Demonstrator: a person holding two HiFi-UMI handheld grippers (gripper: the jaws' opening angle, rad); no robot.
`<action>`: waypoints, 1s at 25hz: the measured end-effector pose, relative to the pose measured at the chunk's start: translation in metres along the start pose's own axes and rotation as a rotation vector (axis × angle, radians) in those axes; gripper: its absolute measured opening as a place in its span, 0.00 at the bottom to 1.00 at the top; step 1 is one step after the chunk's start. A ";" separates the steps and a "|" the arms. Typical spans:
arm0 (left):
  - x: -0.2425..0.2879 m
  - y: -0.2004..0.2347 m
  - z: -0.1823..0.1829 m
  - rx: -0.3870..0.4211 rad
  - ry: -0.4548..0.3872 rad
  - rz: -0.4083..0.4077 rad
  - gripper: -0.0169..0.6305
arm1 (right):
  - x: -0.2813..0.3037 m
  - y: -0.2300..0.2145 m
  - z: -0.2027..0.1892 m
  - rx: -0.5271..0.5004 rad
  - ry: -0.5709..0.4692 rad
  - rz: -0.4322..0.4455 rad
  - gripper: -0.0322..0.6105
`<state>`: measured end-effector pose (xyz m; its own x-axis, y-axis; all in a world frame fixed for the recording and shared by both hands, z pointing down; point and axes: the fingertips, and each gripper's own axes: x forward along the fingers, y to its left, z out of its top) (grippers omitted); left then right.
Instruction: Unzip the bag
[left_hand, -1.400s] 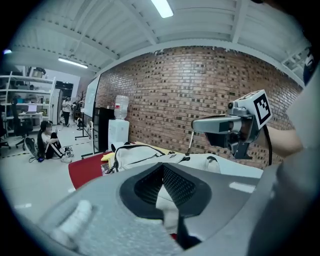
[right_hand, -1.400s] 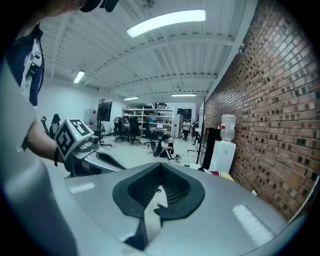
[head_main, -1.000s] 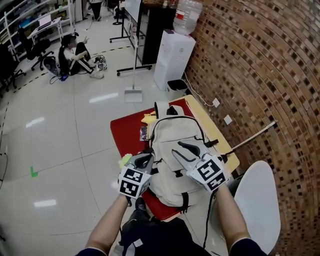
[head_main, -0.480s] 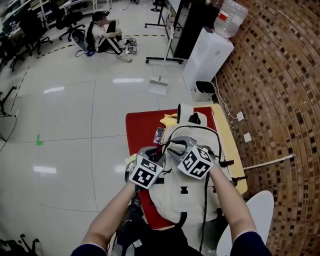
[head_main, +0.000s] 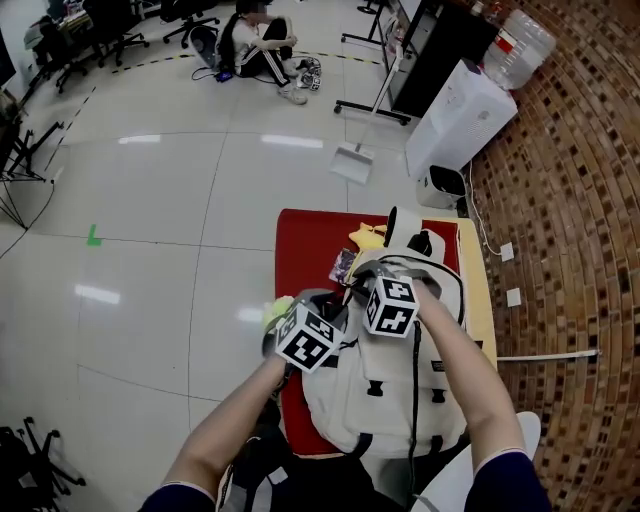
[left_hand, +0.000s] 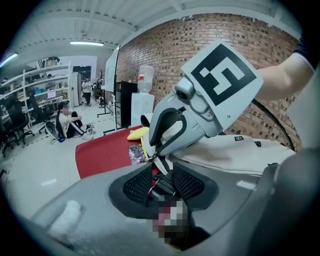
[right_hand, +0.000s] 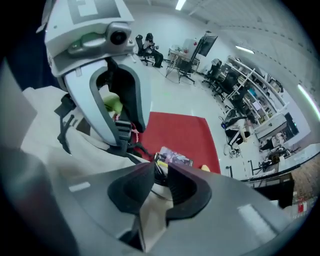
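Observation:
A cream backpack (head_main: 400, 390) lies on the red table (head_main: 305, 245). My two grippers meet at its upper left corner. The left gripper (head_main: 335, 305) is open, and a black webbing strap (left_hand: 162, 186) with a buckle runs between its pads (left_hand: 135, 185). The right gripper (head_main: 362, 282) faces it from the bag's top. Its jaws are closing, with a narrow gap left, and a small dark zipper pull (right_hand: 159, 170) and a fold of cream fabric sit between them. In the right gripper view the left gripper (right_hand: 125, 140) stands over the bag's side (right_hand: 65, 160).
A printed packet (head_main: 343, 265) and a yellow item (head_main: 368, 237) lie on the table beyond the bag, and a yellow-green object (head_main: 278, 310) sits at its left edge. A white chair (head_main: 480, 480) is near me. Brick wall on the right; water dispenser (head_main: 455, 105) and dustpan (head_main: 352, 163) beyond.
Both grippers have moved from the bag's lower half up to its top left corner and come close together. The right gripper's jaws have narrowed.

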<state>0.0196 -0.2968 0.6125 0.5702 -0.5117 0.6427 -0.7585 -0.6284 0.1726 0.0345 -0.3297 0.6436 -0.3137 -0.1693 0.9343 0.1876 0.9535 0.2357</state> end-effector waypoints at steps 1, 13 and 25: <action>0.001 0.000 -0.001 -0.002 0.001 0.000 0.23 | 0.003 -0.001 -0.002 -0.002 0.016 -0.006 0.14; 0.009 0.001 -0.003 -0.015 0.024 -0.007 0.23 | -0.035 -0.048 -0.007 0.537 -0.265 -0.063 0.09; 0.055 -0.007 0.034 0.038 0.106 -0.107 0.23 | -0.046 -0.053 -0.012 0.766 -0.434 0.015 0.08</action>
<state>0.0671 -0.3410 0.6212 0.6090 -0.3772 0.6977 -0.6817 -0.6985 0.2175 0.0497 -0.3757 0.5911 -0.6712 -0.1943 0.7154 -0.4330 0.8861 -0.1656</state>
